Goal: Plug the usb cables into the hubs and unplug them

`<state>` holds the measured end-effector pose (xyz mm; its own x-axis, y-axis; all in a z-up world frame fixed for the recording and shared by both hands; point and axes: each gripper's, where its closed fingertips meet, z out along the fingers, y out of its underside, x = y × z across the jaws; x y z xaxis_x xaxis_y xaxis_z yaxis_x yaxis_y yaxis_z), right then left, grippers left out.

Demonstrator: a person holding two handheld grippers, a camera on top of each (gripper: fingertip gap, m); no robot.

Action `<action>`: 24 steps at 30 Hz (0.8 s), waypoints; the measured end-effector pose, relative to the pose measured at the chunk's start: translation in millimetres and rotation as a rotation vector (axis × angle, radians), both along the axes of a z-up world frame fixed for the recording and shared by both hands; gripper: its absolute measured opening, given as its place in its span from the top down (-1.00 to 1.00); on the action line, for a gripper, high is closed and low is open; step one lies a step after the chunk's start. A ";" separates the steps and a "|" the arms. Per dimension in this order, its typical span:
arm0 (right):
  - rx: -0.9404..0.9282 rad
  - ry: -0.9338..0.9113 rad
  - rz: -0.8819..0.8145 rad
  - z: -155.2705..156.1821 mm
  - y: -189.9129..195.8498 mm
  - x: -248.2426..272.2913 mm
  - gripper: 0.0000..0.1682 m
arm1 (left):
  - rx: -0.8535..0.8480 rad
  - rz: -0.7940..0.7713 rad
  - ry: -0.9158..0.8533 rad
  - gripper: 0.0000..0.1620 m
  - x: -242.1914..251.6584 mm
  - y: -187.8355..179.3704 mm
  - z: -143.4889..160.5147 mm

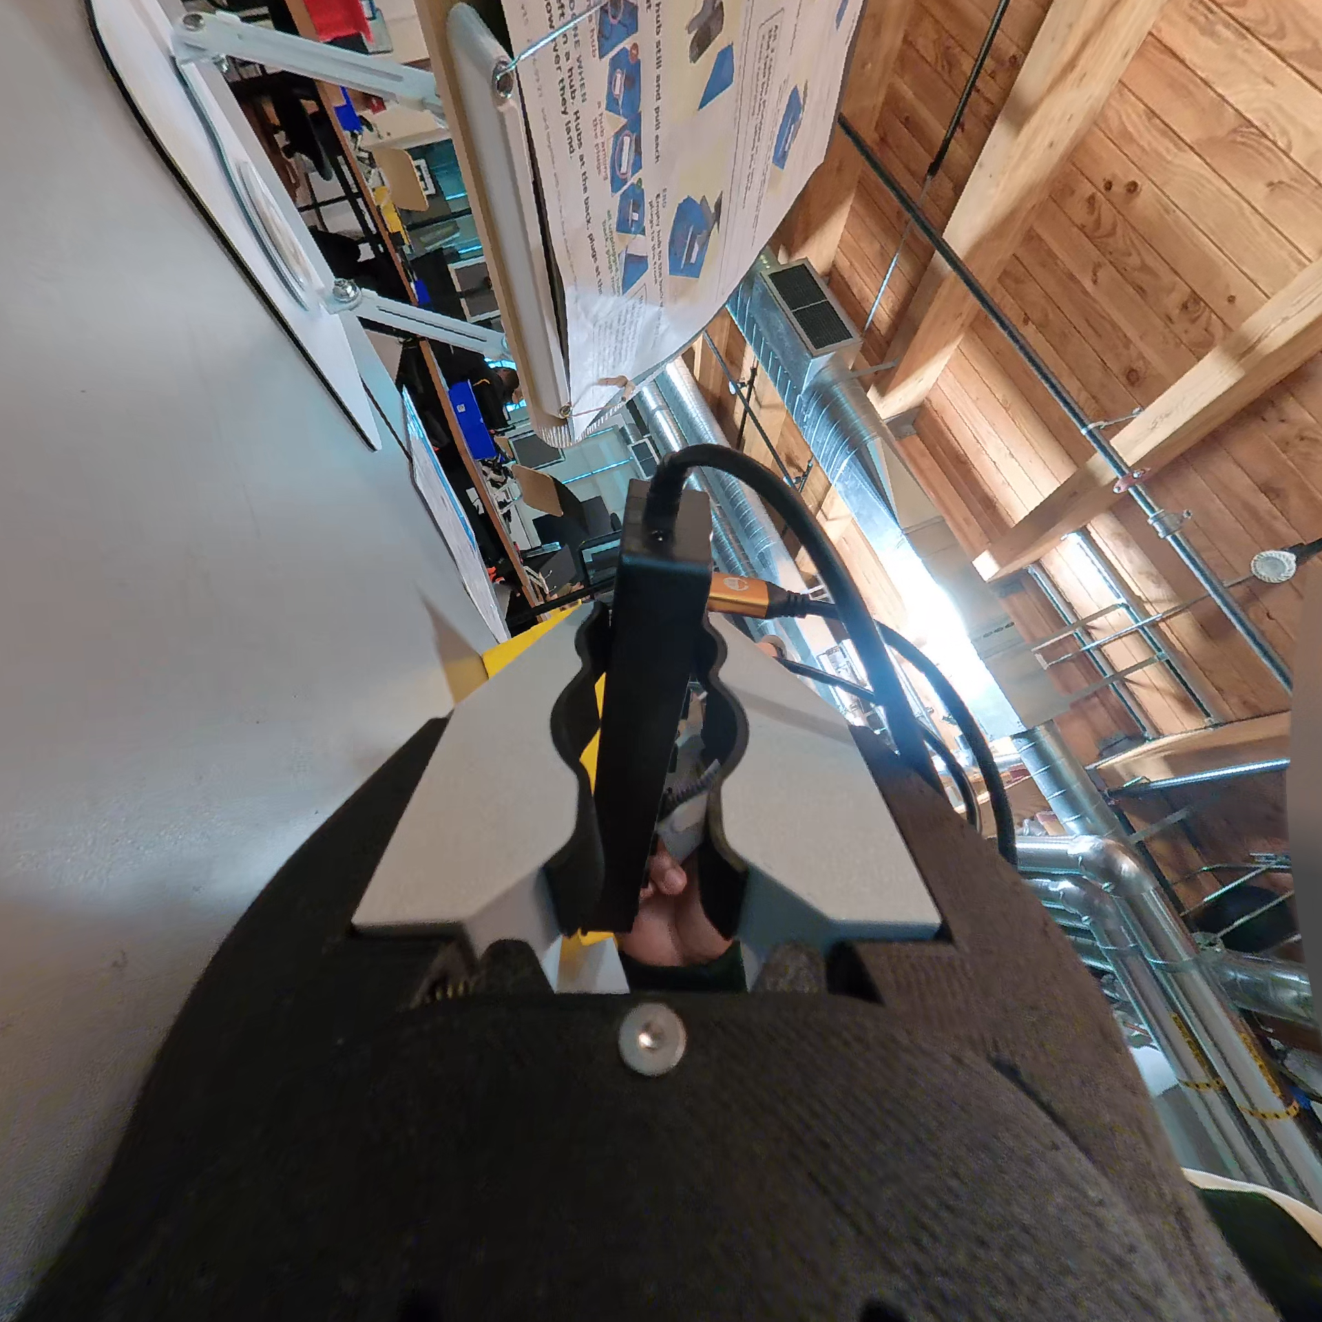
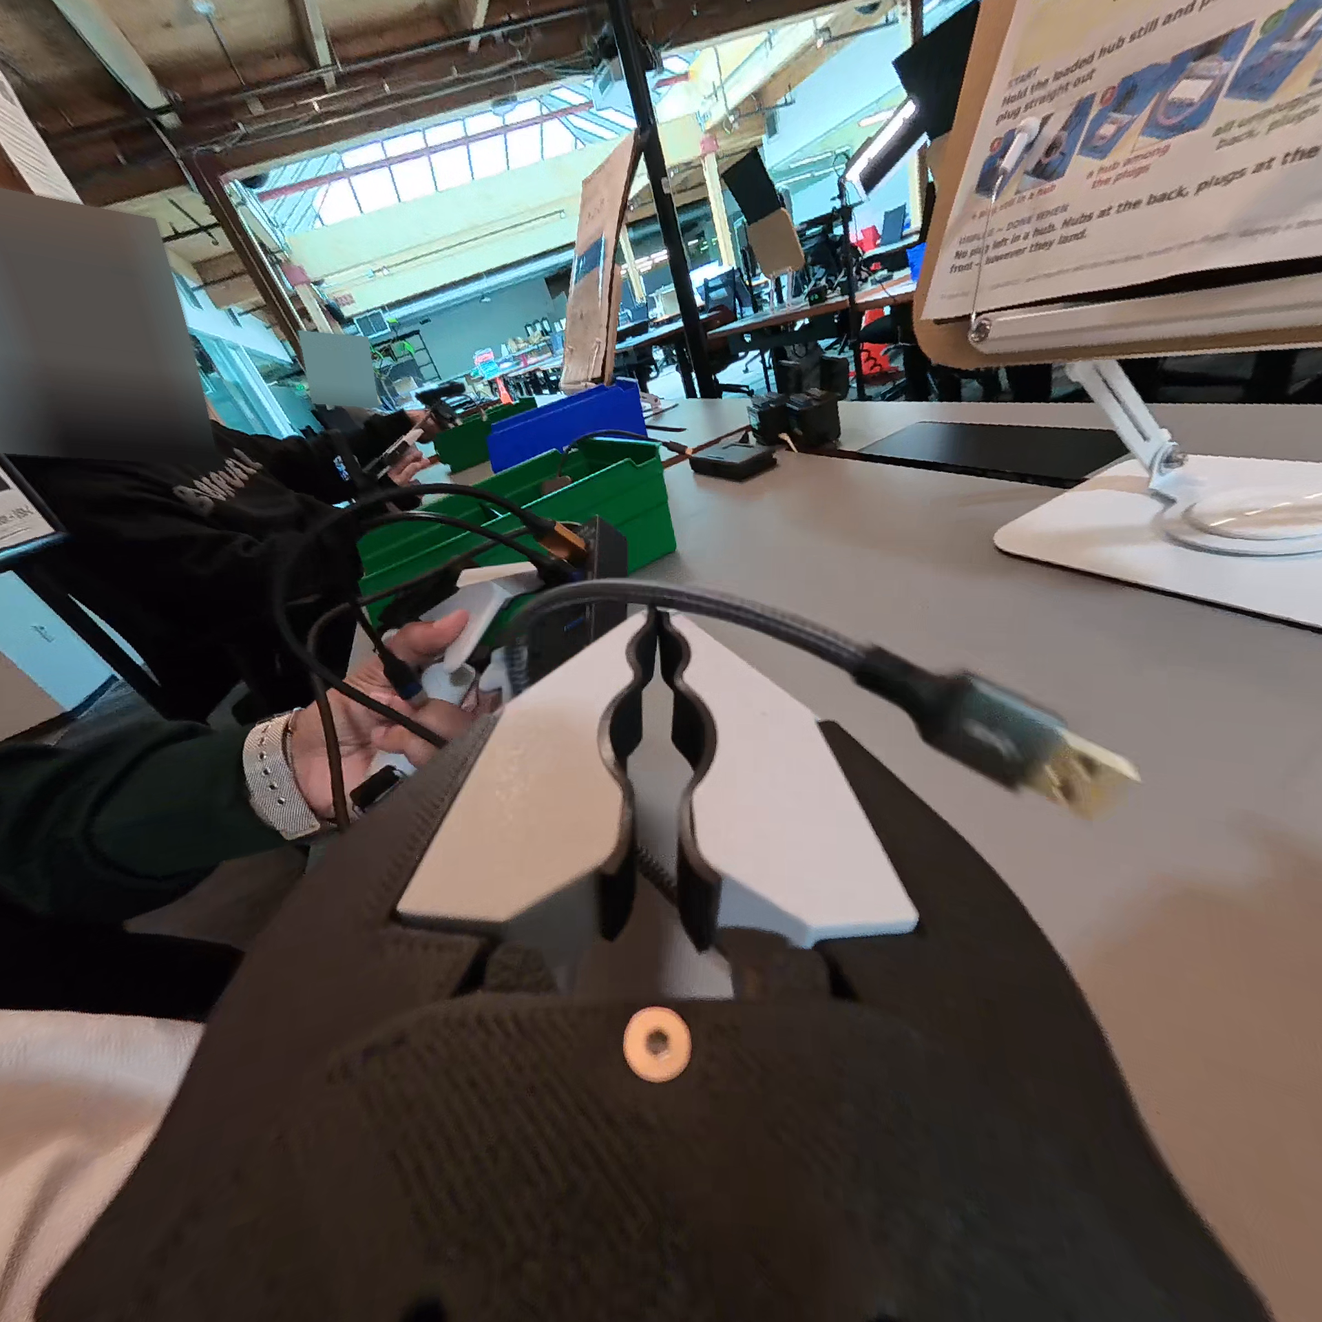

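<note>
My right tongs (image 2: 654, 637), clamped on the cable (image 2: 751, 615), trail its plug (image 2: 1030, 751) rightward, pointing away from the hub (image 2: 604, 551) ahead-left in my closed left tongs (image 1: 647, 672).

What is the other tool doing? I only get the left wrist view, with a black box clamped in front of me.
Observer: The right tool is shut on a grey braided cable.
Operator: Is that cable plugged into anything?
Observer: No. Its plug hangs free above the table, metal end bare.
Operator: What else is on that table?
Observer: Green bins stand beyond the hub, your black box.
</note>
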<state>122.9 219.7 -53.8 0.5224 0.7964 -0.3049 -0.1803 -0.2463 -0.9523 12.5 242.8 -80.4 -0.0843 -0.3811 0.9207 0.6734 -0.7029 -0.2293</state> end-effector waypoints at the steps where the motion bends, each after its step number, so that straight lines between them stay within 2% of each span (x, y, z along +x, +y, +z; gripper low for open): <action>1: -0.007 0.007 0.007 -0.4 -0.3 -0.5 1.00 | 0.001 -0.002 -0.004 0.74 0.3 -0.3 0.6; 2: -0.015 0.022 0.014 0.1 -1.0 -1.0 1.00 | 0.003 -0.005 -0.003 0.74 1.3 -1.0 0.9; 5: -0.032 0.068 0.033 3.0 -2.7 -3.8 0.77 | 0.006 -0.019 0.016 0.74 5.9 -2.7 -0.5; 7: -0.040 0.063 0.035 1.1 -2.8 -5.6 0.69 | 0.004 -0.027 0.022 0.74 8.3 -3.6 -1.4; 11: -0.045 -0.013 0.001 -8.1 1.7 -5.5 0.67 | 0.005 -0.016 0.019 0.74 5.6 -2.5 -0.6; 14: -0.102 -0.171 -0.089 -33.3 13.1 2.5 0.65 | 0.005 -0.005 0.016 0.74 2.4 -0.8 -0.2; 19: -0.287 -0.625 -0.158 -113.4 18.7 21.0 0.49 | 0.003 -0.007 0.013 0.74 3.0 -1.0 -0.3; 21: -0.306 -0.713 -0.165 -127.1 16.7 22.9 0.49 | 0.003 -0.006 0.013 0.74 2.9 -0.8 -0.3; 24: -0.293 -0.757 -0.126 -129.0 10.7 17.7 0.53 | -0.001 0.000 0.007 0.74 0.5 0.5 -0.2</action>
<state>140.6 230.4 -182.8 0.7502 0.6609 -0.0210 0.4421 -0.5249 -0.7274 13.0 243.3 -80.7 -0.0774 -0.3803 0.9216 0.6717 -0.7030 -0.2337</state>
